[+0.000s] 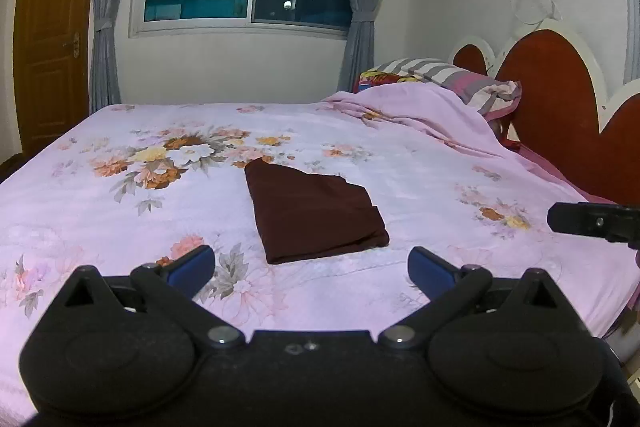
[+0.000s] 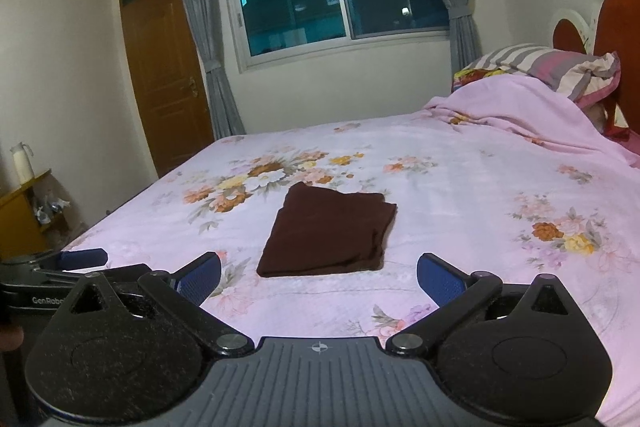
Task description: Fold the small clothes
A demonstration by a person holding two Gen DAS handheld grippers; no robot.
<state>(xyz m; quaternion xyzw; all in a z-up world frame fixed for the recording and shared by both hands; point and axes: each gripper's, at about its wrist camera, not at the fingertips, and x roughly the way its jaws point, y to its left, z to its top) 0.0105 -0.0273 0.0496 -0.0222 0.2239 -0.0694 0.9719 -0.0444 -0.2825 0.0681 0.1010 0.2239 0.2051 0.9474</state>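
Folded cloth on the bed, both our grippers empty and wide.

The dark brown cloth lies folded flat on the flowered sheet, near the middle of the bed. Our left gripper has its fingers spread wide and holds nothing; the cloth is just ahead of the gap between them, apart from both blue pads. Our right gripper is also spread wide and empty, with the cloth just ahead, between its fingers' lines, touching neither.
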